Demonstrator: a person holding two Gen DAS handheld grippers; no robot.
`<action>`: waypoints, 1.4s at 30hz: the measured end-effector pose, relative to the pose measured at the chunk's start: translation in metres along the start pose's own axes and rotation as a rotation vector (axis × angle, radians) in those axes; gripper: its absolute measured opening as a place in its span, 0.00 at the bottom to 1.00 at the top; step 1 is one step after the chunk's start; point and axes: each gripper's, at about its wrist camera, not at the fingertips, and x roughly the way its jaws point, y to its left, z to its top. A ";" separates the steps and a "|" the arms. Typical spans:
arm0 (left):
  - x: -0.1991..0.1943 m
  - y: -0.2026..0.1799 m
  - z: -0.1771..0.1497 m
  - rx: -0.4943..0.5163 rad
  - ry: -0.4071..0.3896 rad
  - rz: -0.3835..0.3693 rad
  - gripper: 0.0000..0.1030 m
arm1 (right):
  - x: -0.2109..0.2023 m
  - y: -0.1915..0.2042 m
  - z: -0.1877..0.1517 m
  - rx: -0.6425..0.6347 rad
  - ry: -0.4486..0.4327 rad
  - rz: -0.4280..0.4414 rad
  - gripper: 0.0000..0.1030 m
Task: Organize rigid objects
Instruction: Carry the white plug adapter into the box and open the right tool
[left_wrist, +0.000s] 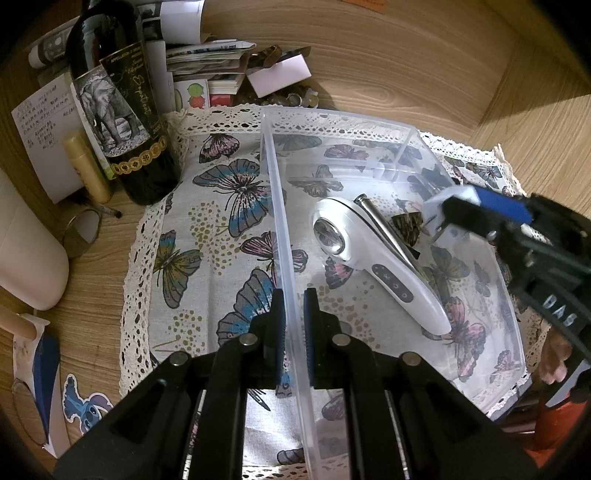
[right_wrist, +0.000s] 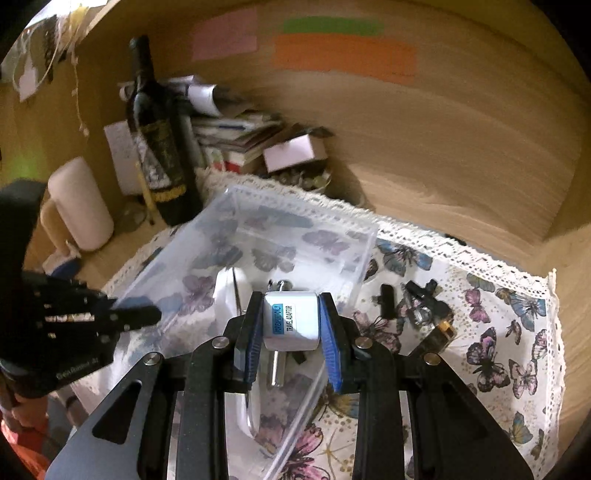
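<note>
A clear plastic bin (left_wrist: 280, 206) stands on a butterfly cloth (left_wrist: 221, 206). My left gripper (left_wrist: 293, 325) is shut on the bin's left wall. Inside the bin lie a white handheld device (left_wrist: 373, 254) and a silver pen (left_wrist: 384, 229). My right gripper (right_wrist: 290, 321) is shut on a white travel adaptor (right_wrist: 291, 325) and holds it over the bin (right_wrist: 295, 236). In the left wrist view the right gripper (left_wrist: 443, 210) with the adaptor (left_wrist: 439, 203) hangs above the bin's right side.
A dark wine bottle (left_wrist: 122, 110) stands left of the bin with papers and books (left_wrist: 207, 62) behind it. A white cylinder (left_wrist: 26, 251) lies at the left. Small black and metal parts (right_wrist: 421, 310) lie on the cloth right of the bin. Wooden walls surround the surface.
</note>
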 end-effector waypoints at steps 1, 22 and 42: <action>0.000 0.000 0.000 0.000 0.000 0.000 0.08 | 0.003 0.001 -0.001 -0.006 0.011 -0.002 0.26; 0.002 -0.001 -0.001 0.001 0.000 0.000 0.09 | -0.015 -0.014 0.001 0.036 0.006 -0.045 0.37; 0.002 -0.002 -0.001 -0.002 -0.002 -0.004 0.09 | 0.020 -0.111 -0.012 0.250 0.101 -0.219 0.56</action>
